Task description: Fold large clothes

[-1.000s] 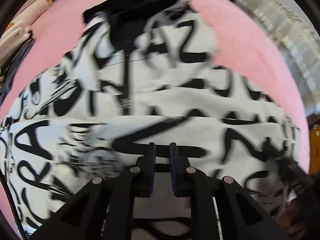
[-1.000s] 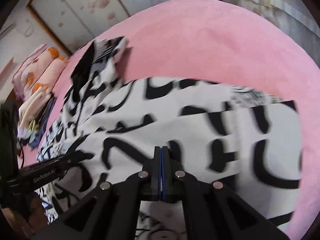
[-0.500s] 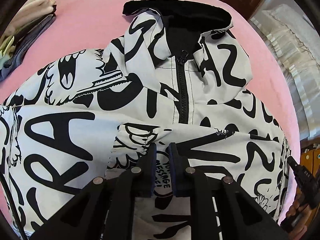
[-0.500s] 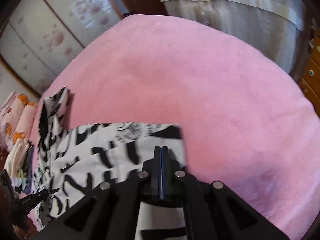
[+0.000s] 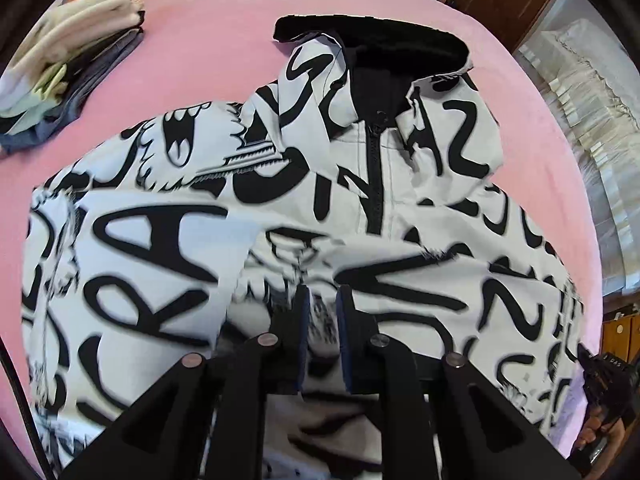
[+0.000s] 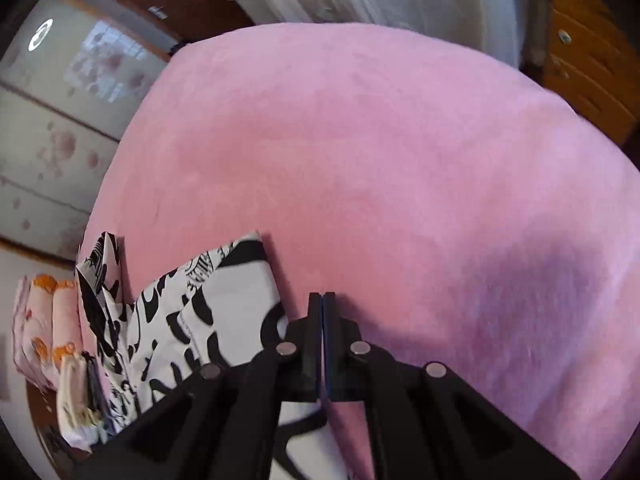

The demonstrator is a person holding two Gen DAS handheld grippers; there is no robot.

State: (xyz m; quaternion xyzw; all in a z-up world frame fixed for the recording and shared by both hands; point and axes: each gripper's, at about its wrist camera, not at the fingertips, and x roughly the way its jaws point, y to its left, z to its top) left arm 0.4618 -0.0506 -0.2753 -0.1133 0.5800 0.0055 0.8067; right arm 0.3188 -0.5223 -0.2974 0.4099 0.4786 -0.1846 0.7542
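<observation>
A: What lies at the left?
B: A stack of folded clothes [image 5: 68, 68] at the edge of the pink bed [image 5: 208, 20]. Beside it the white-and-black jacket [image 5: 360, 184] lies spread, zipper [image 5: 376, 176] up, black hood [image 5: 372, 40] farthest away.

A: And the left gripper [image 5: 323, 312]?
B: Over the jacket's lower front, fingers a little apart, having just been opening; the blur hides any cloth between them.

A: The right gripper [image 6: 323, 300]?
B: Fingers pressed together, empty, above bare bed just right of the jacket's corner.
</observation>
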